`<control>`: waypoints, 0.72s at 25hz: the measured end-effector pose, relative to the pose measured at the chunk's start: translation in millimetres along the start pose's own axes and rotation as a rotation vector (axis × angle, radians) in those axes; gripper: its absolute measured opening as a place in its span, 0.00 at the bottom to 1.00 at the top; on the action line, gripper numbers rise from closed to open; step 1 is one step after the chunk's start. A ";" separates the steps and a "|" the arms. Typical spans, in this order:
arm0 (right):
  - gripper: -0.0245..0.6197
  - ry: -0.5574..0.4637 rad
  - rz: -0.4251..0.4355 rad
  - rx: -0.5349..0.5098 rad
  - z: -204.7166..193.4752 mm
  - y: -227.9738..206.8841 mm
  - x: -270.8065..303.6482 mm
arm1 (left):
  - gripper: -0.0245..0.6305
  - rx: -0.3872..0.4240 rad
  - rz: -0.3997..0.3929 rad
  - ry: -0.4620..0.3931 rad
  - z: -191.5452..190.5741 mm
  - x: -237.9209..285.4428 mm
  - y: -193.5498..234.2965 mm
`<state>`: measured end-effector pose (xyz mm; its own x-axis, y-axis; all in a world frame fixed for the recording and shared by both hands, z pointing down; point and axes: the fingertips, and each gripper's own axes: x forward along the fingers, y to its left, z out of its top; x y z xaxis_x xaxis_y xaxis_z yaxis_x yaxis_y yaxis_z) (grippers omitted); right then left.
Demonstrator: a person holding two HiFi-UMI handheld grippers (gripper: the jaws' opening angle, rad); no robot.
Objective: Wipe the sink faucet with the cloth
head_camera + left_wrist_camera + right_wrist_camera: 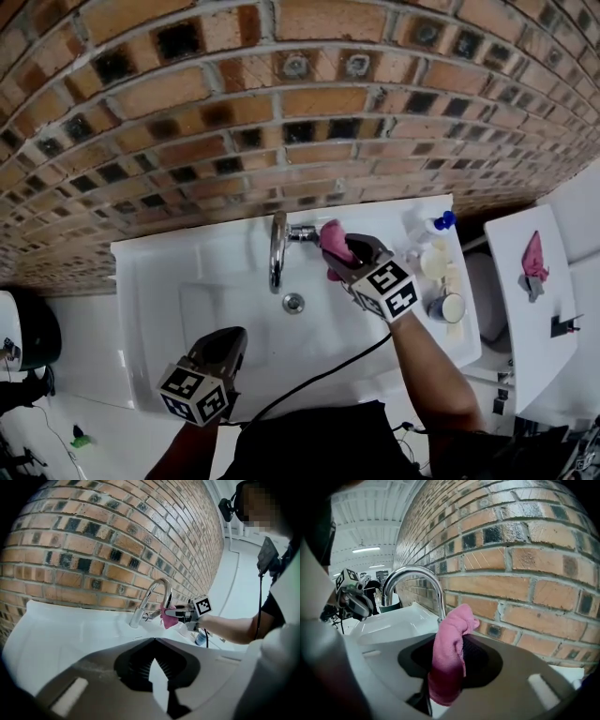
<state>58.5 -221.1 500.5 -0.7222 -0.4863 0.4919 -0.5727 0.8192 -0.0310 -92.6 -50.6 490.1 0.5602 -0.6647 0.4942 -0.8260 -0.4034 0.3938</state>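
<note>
Nearest us, the left gripper (154,649) hangs low over the front of the sink (169,281). Its claw is clenched, tips together, nothing in it. It's out of the play for now.

Moving in over the basin, there's the drain (293,302), and just past it the action. The right gripper (349,255) is clamped tight on the pink cloth (447,658), with a good wad poking out beyond the jaws. That wad is up against the faucet (277,248), at the lever (302,232) on its right side near the base. Contact looks made from above, though I can't swear how firmly.

So where are we? I'd call it mid-wipe, working the lever end. The tall curved spout looks like the stretch still to do, but nothing here shows which parts are already wiped.

To the right on the sink deck sit a blue-capped bottle (436,225) and a cup (448,307). Farther right, a second pink cloth (534,258) lies on a white top. Behind it all is the brick wall (281,103).

Writing? None I can read. No brand shows on the faucet, the bottle label is too small, and the grippers' cubes carry only square markers.
</note>
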 end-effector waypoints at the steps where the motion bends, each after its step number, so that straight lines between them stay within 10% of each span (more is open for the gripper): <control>1: 0.26 -0.015 0.006 0.004 3.2 4.9 -3.0 | 0.05 0.003 0.000 -0.002 0.4 -1.8 0.4; 6: 0.26 -0.069 0.064 0.055 9.6 41.4 -5.6 | 0.05 0.015 0.003 -0.009 4.1 -8.4 5.3; 18: 0.26 -0.208 0.151 0.555 -8.6 39.3 58.5 | 0.05 -0.009 0.040 0.018 -1.9 -12.7 23.1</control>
<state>-3.0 -214.7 535.6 -0.8399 -0.4718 0.2682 -0.5340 0.6304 -0.5634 -118.6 -50.2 494.4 0.5282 -0.6684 0.5236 -0.8470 -0.3713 0.3804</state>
